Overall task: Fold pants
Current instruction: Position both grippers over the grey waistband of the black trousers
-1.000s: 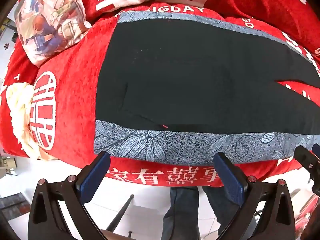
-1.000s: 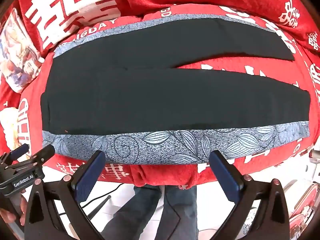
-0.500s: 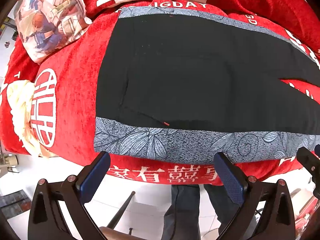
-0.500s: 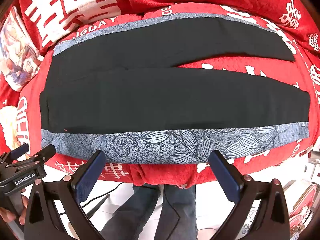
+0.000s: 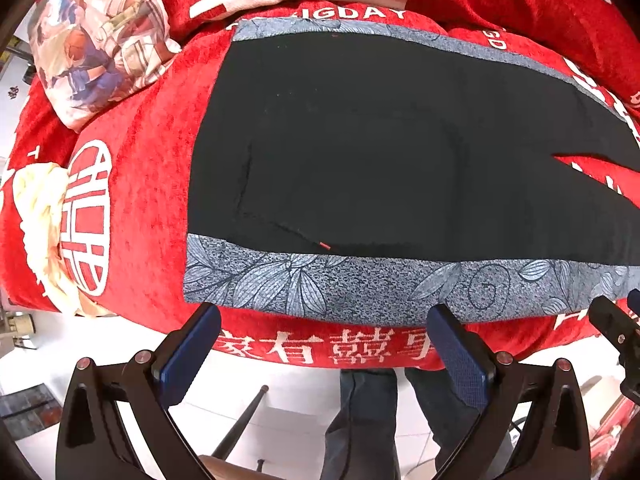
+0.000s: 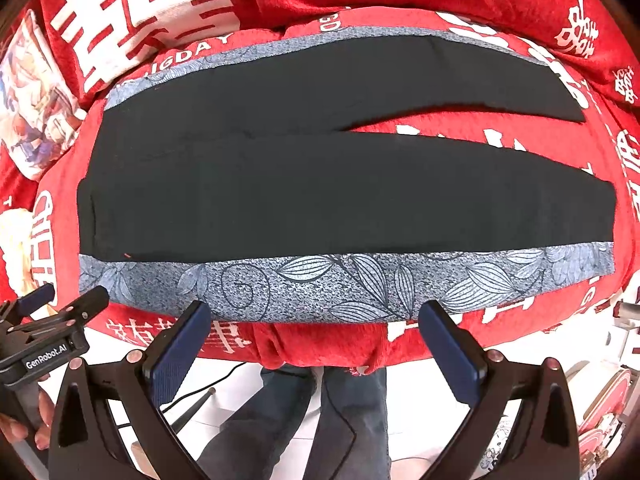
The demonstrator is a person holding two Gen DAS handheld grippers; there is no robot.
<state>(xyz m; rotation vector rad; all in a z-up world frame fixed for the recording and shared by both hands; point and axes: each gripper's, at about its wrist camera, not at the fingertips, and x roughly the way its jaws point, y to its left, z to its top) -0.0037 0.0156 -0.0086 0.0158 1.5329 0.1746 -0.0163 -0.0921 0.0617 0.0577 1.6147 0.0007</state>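
Black pants (image 6: 320, 200) with grey leaf-print side stripes lie spread flat on a red blanket, waistband at the left and both legs running right with a gap between them. In the left wrist view the waist end of the pants (image 5: 360, 152) fills the middle. My left gripper (image 5: 326, 332) hovers open just off the near grey stripe (image 5: 360, 288), near the waist. My right gripper (image 6: 316, 328) hangs open in front of the near leg's stripe (image 6: 340, 284). Nothing sits between either pair of fingers.
The red blanket (image 6: 440, 12) with white characters covers a raised surface. A printed pillow (image 5: 92, 40) lies at the back left. A person's jeans-clad legs (image 6: 304, 420) stand on a white tiled floor below the near edge. A hand (image 6: 24, 424) holds the left gripper.
The left gripper's view has shifted slightly toward the pants, which sit a little lower in frame. The right gripper has barely moved. Both stay open.
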